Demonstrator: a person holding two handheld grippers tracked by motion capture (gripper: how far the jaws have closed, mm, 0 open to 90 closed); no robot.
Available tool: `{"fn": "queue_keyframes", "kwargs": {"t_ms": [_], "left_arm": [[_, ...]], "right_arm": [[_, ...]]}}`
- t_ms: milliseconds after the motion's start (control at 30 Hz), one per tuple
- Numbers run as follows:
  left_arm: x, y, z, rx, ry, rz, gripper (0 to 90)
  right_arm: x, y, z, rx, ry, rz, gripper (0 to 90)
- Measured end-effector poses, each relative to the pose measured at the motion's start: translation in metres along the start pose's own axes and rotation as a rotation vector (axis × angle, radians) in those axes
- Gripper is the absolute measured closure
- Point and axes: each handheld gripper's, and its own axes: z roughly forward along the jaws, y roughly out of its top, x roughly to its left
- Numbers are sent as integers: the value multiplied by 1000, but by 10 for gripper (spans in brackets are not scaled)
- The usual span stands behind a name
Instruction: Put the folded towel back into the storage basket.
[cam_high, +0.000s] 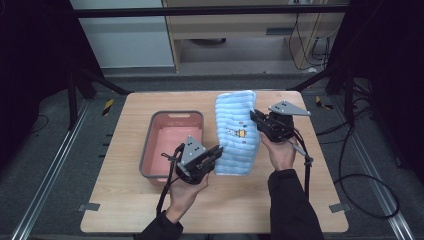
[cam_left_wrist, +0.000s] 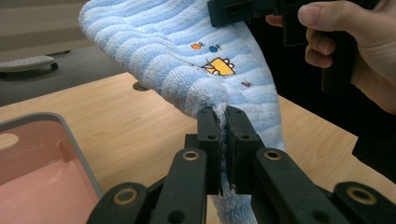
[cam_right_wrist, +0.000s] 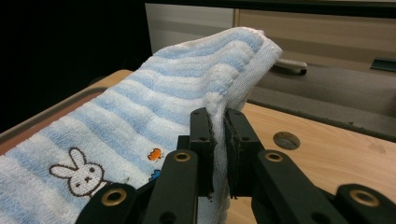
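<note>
A blue-and-white striped towel (cam_high: 236, 134) is held above the wooden desk (cam_high: 120, 200), stretched between two hand-held grippers and sagging slightly at its middle. Small embroidered motifs, among them a white rabbit (cam_right_wrist: 78, 173) and a yellow figure (cam_left_wrist: 218, 66), mark its upper face. The left hand-held gripper (cam_high: 214, 156) has its jaws clamped on the near corner of the towel; in the left gripper view the terry edge is pinched between the two black pads, with a strip of cloth hanging below them. The right hand-held gripper (cam_high: 256, 118) grips the towel's right edge likewise, its jaws nearly together on a fold of cloth. The far end of the towel appears to hang free, though its underside is hidden. Left of the towel a pink bin (cam_high: 172, 116) with a grey rim stands on the desk, just beside the left hand (cam_high: 186, 192).
</note>
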Motion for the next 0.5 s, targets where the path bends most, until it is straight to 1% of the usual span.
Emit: {"fn": "queue_keyframes", "kwargs": {"t_ms": [133, 200, 300, 333, 367, 433, 500], "left_arm": [[4, 3, -6, -7, 11, 3, 853], [8, 6, -11, -16, 21, 8, 854], [11, 8, -15, -21, 28, 9, 853], [12, 9, -17, -25, 33, 10, 853], [14, 10, -19, -28, 38, 10, 853], [20, 11, -24, -34, 53, 8, 853], [21, 11, -25, -38, 57, 4, 854]], "right_arm": [[4, 5, 3, -11, 7, -1, 829], [9, 11, 6, -16, 12, -3, 829], [12, 14, 8, -21, 15, -6, 829], [16, 18, 10, -26, 15, -14, 829], [16, 18, 10, -26, 15, -14, 829], [22, 25, 13, -29, 21, -17, 829], [23, 26, 15, -28, 22, -22, 829]]}}
